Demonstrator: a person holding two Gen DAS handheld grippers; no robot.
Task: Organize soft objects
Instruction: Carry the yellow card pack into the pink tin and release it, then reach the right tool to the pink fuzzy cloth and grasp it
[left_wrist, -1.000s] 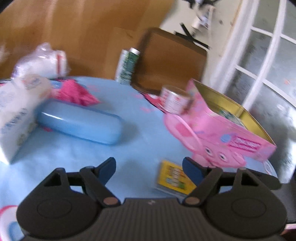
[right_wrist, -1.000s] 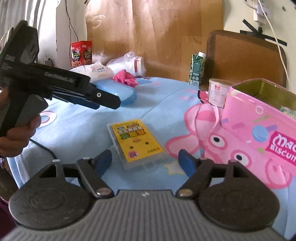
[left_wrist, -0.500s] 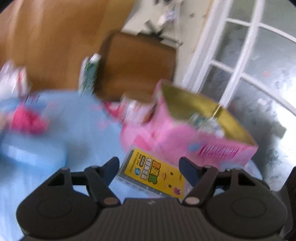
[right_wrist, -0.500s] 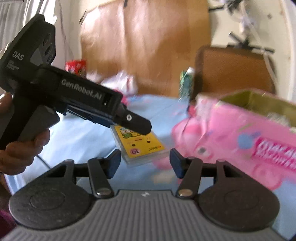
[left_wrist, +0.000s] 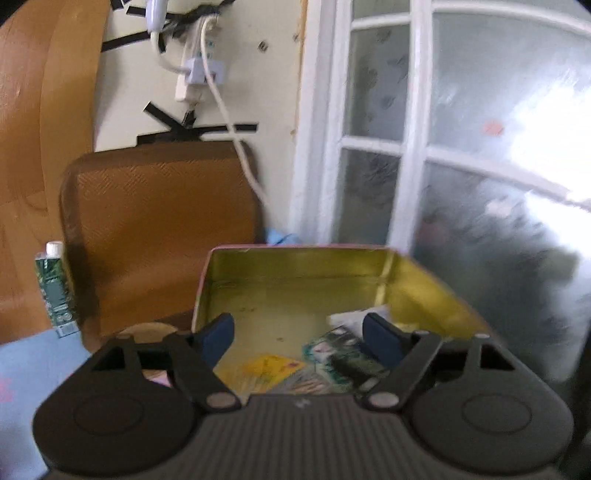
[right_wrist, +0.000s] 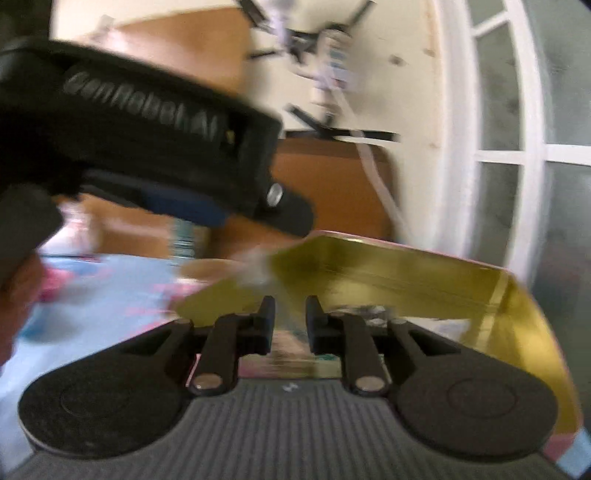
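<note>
An open pink tin (left_wrist: 295, 266) with a gold inside fills the lower middle of the left wrist view. A yellow packet (left_wrist: 271, 369) lies on its floor beside green-and-white packets (left_wrist: 340, 354). My left gripper (left_wrist: 299, 338) hangs over the tin with its jaws opening; the yellow packet lies below and between the pads, which do not press on it. My right gripper (right_wrist: 290, 321) points at the same tin (right_wrist: 406, 273) with its jaws closing to a narrow gap; nothing shows between them. The right wrist view is blurred. The left tool's black body (right_wrist: 155, 122) crosses its upper left.
A brown chair back (left_wrist: 159, 236) stands behind the tin, with a green carton (left_wrist: 55, 288) to its left. A white cable (left_wrist: 236, 140) hangs down the wall. A white-framed window (left_wrist: 461, 147) is at the right. Blue tablecloth (left_wrist: 26, 369) shows at the lower left.
Both views swung right and up from the table to over the tin. The yellow packet went from the tablecloth into the tin. The right jaws narrowed from wide to a small gap.
</note>
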